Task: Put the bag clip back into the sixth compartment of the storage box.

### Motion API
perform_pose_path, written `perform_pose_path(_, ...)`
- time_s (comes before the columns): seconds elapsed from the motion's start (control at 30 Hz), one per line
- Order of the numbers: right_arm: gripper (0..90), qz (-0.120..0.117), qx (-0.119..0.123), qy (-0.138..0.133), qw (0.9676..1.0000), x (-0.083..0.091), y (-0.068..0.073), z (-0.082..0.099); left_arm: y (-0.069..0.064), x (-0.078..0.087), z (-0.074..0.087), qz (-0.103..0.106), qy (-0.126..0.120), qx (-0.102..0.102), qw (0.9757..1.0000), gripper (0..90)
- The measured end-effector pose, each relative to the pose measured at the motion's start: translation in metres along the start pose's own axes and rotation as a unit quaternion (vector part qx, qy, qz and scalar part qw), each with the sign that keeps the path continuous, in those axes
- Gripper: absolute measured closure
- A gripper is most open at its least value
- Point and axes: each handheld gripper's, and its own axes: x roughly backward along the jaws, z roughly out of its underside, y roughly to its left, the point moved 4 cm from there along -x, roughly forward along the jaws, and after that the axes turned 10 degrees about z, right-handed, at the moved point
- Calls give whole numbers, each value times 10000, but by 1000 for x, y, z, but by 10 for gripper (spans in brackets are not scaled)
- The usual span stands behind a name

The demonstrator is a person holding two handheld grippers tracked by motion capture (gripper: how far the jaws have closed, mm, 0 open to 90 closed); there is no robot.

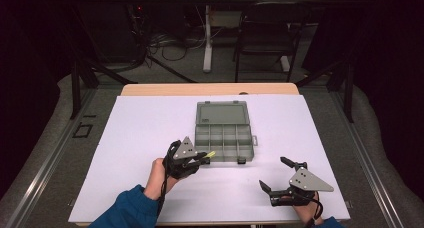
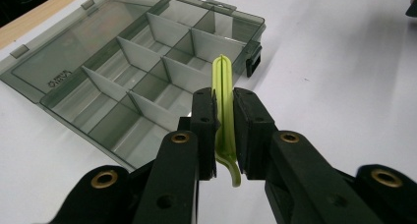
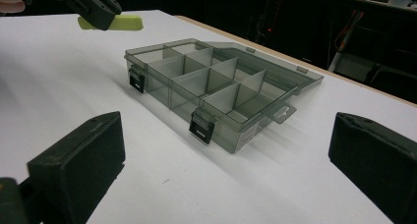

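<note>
Over the white table (image 1: 140,138), our left gripper (image 2: 224,130) pinches a green clip (image 2: 223,86), its length aimed ahead at the open box (image 2: 147,81) just beyond. Our right gripper (image 1: 276,177) rests wide open, empty, farther off.

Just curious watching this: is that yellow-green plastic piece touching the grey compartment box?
Apart. In the right gripper view the yellow-green piece, clamped in the left gripper, hangs clear of the box.
</note>
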Motion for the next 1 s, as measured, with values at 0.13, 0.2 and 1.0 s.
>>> perform_pose_path(0.13,1,2,2,-2,10000,0,0,0,1,-1,-1,-12,-18,20,10000,800)
perform_pose_path(0.2,1,1,4,-3,10000,0,0,0,2,-1,-2,-32,-28,29,10000,800)
perform_pose_path(1.0,1,2,25,24,10000,0,0,0,13,-6,-13,-113,-92,90,9999,800)
